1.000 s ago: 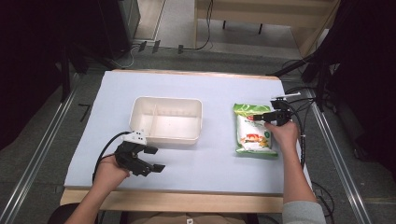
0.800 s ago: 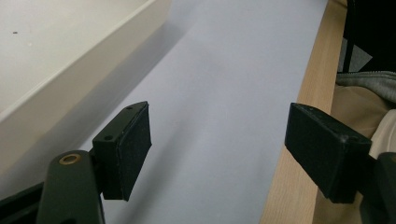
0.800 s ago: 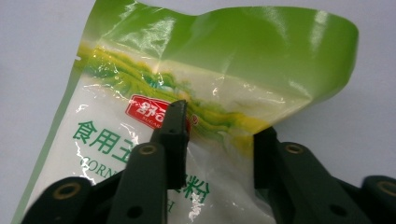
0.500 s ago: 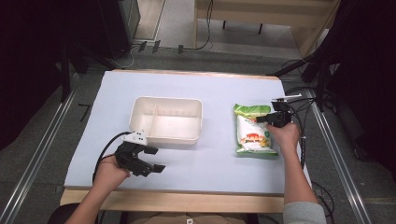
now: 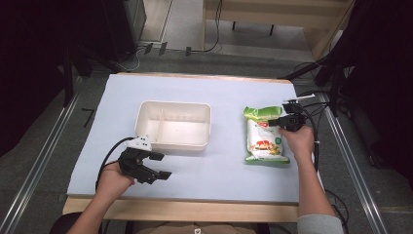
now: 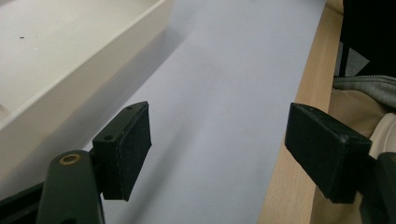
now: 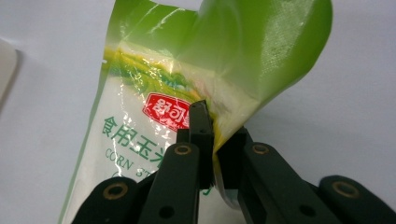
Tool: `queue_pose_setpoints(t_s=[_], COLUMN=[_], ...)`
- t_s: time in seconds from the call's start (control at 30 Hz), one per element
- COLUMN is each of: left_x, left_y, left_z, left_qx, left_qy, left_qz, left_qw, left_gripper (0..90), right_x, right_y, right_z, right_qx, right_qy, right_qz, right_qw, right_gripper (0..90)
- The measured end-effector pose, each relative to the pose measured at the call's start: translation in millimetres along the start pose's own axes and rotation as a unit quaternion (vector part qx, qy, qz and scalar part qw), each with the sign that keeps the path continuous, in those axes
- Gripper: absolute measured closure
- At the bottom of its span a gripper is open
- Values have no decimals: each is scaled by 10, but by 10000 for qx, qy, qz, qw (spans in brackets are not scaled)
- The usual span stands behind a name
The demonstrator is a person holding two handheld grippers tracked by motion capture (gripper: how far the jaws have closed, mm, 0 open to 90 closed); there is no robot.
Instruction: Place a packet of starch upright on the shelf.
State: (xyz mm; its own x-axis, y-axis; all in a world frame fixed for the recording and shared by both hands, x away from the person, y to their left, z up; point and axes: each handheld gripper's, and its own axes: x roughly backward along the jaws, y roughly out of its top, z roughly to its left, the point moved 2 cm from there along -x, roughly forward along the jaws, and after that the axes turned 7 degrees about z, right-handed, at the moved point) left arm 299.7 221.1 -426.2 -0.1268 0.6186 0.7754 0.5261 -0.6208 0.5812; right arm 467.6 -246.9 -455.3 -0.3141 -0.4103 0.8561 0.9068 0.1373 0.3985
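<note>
High view: white tray (image 5: 174, 123) sits well left of pinched bag (image 5: 263, 139).

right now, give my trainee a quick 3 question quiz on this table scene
1. True or false: the right claw is shut on the edge of the corn starch bag.
2. Which claw is open with nothing between its jaws? A) left claw B) right claw
3. Fill in: the white tray has a ____ splitting it into two compartments.

Key:
1. True, it pinches the bag's side edge near the green top.
2. A, it hovers over bare mat near the table's front edge.
3. Divider; nothing lies in either compartment.
</note>
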Motion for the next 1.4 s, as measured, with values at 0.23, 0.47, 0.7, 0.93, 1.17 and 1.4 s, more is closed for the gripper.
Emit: queue_pose_setpoints(t_s=[0.23,0.47,0.7,0.93,1.17,1.4], left_x=[11,17,22,22,21,23], left_y=[-3,-3,-3,-3,-1,-1], left_z=[7,4,6,4,2,7], left_qx=[5,5,6,-4,-5,8], left_qy=[-3,6,-5,-19,-19,-13], left_qz=[-23,-17,-46,-69,-68,-82], left_qw=[10000,10000,10000,10000,10000,10000], left_gripper=[233,233,233,233,233,233], right_x=[202,433,589,803,964,1087], right_y=[-44,-109,-172,-294,-399,-480], right_z=[87,246,420,544,670,791], right_qx=[170,414,652,709,920,1109], right_qy=[80,166,202,446,518,577], right_qz=[-224,-485,-615,-745,-774,-749], right_qw=[9996,9978,9958,9937,9914,9893], right_gripper=[888,888,889,892,893,897])
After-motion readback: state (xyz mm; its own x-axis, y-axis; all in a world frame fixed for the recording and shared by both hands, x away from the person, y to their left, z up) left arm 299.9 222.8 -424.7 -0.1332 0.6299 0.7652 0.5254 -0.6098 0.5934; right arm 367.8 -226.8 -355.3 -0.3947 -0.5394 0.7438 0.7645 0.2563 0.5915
